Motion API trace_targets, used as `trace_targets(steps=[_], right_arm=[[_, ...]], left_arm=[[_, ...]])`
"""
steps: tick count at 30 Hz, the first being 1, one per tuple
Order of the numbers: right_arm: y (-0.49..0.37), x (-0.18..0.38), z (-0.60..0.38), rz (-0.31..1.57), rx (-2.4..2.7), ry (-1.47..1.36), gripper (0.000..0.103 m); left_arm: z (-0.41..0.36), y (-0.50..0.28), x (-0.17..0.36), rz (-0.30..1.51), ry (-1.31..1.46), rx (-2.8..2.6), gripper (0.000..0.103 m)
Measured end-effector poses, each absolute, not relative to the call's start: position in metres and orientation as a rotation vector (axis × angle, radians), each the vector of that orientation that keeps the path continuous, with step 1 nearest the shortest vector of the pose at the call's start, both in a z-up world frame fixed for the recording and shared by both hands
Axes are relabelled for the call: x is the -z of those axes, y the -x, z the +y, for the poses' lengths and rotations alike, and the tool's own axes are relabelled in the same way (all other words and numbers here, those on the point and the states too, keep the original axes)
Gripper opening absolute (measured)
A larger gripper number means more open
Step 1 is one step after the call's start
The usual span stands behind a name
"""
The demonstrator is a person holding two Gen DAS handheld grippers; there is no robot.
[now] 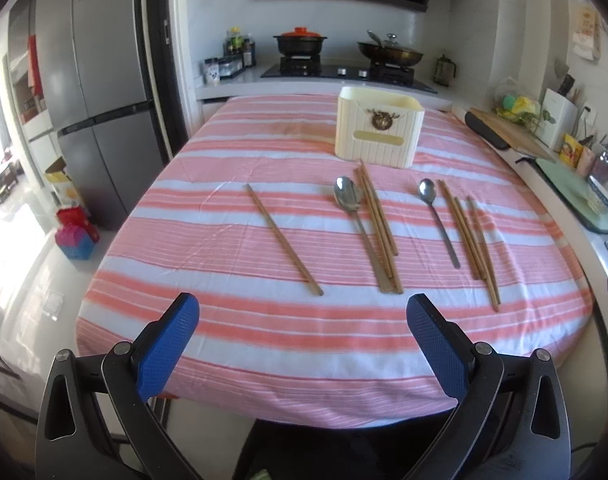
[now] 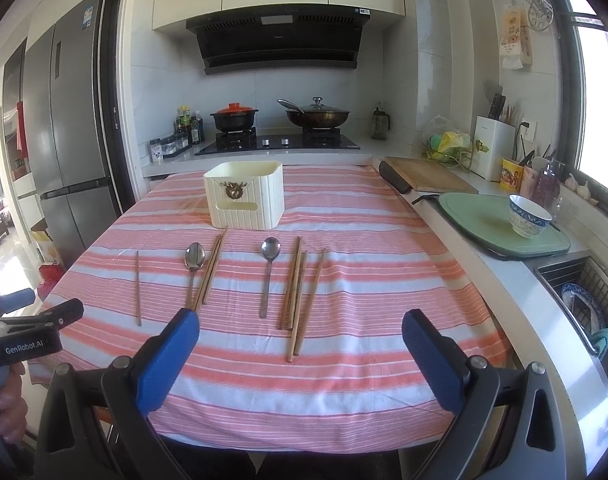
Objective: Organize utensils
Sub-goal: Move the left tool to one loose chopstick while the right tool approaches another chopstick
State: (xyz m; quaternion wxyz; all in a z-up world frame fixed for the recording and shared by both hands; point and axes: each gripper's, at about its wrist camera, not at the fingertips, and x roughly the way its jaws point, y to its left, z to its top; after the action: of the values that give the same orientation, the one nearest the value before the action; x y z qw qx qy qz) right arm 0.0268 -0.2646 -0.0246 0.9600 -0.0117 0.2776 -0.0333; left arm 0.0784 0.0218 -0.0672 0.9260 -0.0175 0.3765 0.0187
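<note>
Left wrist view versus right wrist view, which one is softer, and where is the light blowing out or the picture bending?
Left wrist view: softer, the chopsticks and spoons slightly blurred, the floor at far left blown out. Right wrist view: crisper, the window at right overexposed. Both views: fisheye bowing of the striped tablecloth edges, dark corners.

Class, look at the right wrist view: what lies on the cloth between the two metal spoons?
Between the left spoon and the right spoon lies a pair of wooden chopsticks, beside the left spoon, plus bare striped tablecloth.
</note>
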Motion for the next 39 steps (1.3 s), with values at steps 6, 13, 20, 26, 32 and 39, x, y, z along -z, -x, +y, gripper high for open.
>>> trace_targets(steps=[6, 13, 20, 26, 32, 39], right_arm=[[-0.05, 0.036, -0.3, 0.56, 0.111, -0.021, 0.103], [-0.113, 0.088, -0.328, 0.751, 0.1, -0.055, 0.103], [-0.164, 0.123, -0.328, 0.851, 0.058, -0.059, 0.103], [-0.2, 0.146, -0.317, 0.895, 0.08, -0.016, 0.102], [-0.216, 0.161, -0.312, 0.945, 0.104, 0.032, 0.102], [-0.218, 0.165, -0.315, 0.966, 0.086, 0.092, 0.101]], left_arm=[[0.034, -0.116, 0.082, 0.81, 0.063, -0.072, 0.103], [0.039, -0.17, 0.118, 0.897, 0.065, -0.097, 0.103], [0.045, -0.217, 0.148, 0.947, 0.089, -0.159, 0.103], [0.041, -0.238, 0.171, 0.986, 0.09, -0.198, 0.102], [0.047, -0.243, 0.184, 1.008, 0.084, -0.213, 0.103], [0.061, -0.244, 0.183, 1.014, 0.06, -0.185, 0.103]])
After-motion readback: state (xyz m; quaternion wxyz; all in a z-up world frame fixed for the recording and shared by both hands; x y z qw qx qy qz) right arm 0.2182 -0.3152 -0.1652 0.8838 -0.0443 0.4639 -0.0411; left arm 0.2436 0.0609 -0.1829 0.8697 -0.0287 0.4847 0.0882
